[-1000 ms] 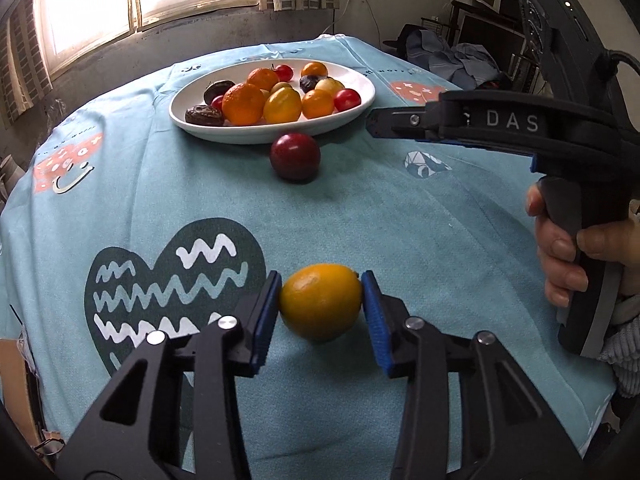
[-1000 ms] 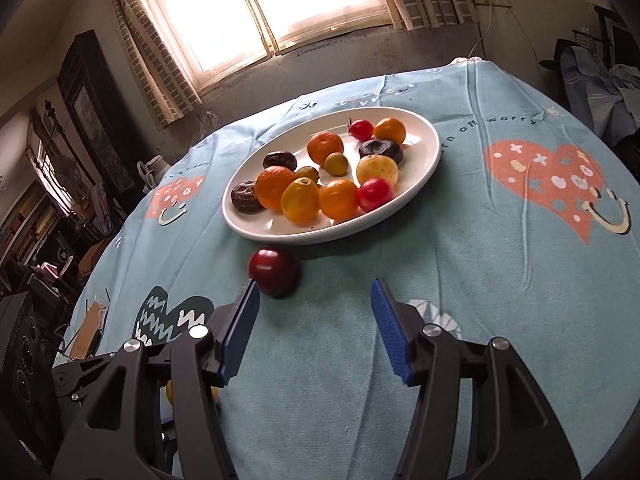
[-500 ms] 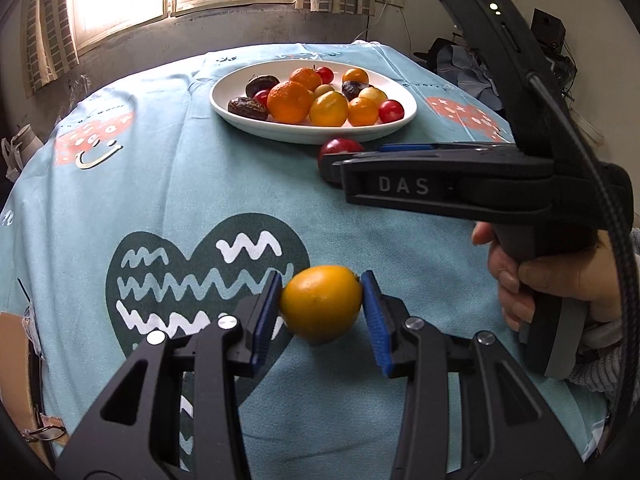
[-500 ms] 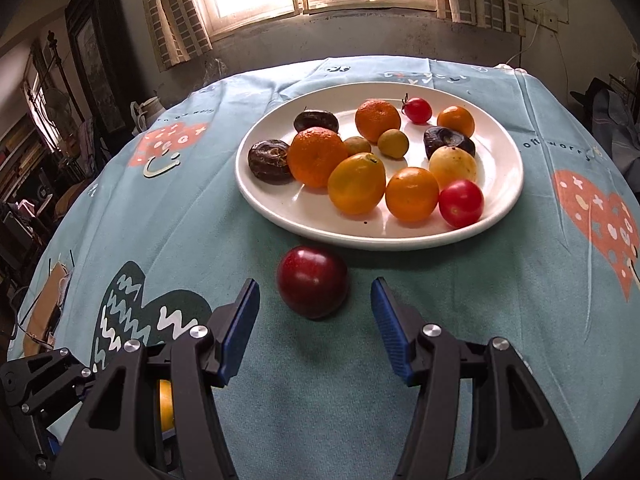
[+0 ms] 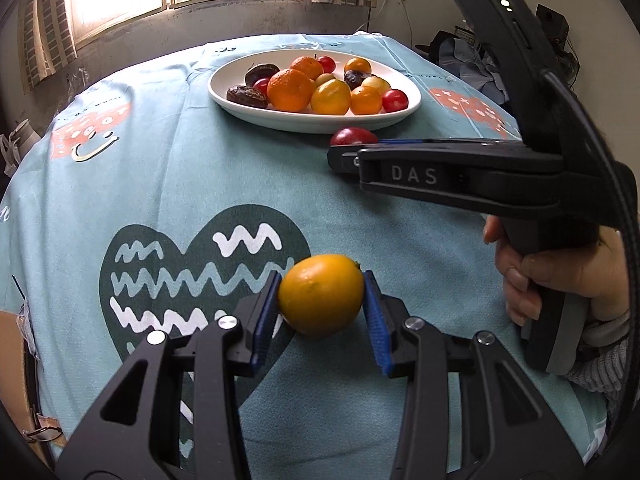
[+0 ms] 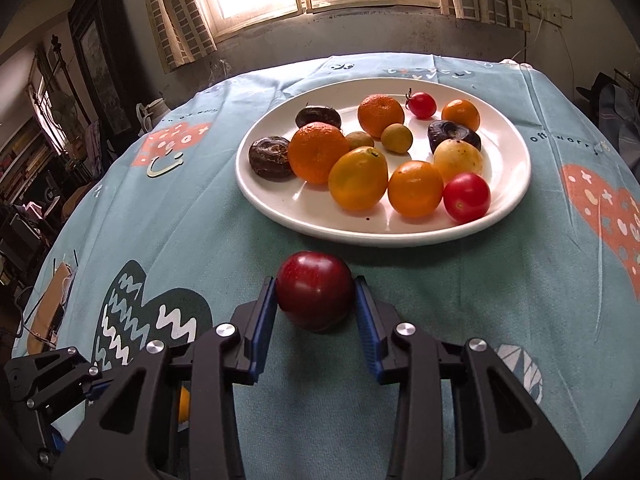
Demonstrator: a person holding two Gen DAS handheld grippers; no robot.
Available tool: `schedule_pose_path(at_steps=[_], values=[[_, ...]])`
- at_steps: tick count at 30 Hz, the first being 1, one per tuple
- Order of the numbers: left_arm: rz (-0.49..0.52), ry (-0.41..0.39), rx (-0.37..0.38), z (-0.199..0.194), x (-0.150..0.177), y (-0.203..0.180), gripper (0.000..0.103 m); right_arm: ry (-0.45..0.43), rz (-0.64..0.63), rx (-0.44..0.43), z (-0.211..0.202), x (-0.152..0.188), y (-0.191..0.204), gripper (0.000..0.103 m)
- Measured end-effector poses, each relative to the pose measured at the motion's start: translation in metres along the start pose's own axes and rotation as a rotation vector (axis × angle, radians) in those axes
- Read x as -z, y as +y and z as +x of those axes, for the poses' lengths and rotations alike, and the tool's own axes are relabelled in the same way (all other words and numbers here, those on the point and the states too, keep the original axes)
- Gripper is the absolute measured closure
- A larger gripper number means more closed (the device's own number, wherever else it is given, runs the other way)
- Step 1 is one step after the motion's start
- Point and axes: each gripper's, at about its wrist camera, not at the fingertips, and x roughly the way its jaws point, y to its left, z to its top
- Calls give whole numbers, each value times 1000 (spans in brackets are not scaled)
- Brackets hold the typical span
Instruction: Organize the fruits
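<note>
Left wrist view: yellow citrus (image 5: 321, 294) near edge of table (image 5: 168, 176), clamped in left gripper (image 5: 322, 304). Right wrist view: red plum (image 6: 315, 296) just before white plate (image 6: 280, 196), squeezed btw. right gripper (image 6: 316, 308) pads.

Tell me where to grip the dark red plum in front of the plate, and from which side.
Grip the dark red plum across its widest middle, coming in low from the near side, away from the white plate. It is round and smooth, so pads belong on opposite flanks. The right gripper already brackets it this way; its blue pads look to be touching both sides.
</note>
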Motion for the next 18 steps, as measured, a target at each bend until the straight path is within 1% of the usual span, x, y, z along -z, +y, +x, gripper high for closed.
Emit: schedule_pose_path(at_steps=[5,8,12,15,18], values=[[-11,-10,1,-1,0,2,62,-51,-8,-16,-33,15,-1,64],[-21,-22,-9,-4,0,5,62,-89,-21,3,-52,25,-1,64],[-28,-64,-50,-14,-3,6,62,-125,-35,4,-74,37,1,64],[-28,-95,-66,-26,-15,6,62,-140,-30,-11,-91,43,-3,64],[-18,-127,-89,-47,-34,8,63,-172,-7,-19,-116,39,-14,64]])
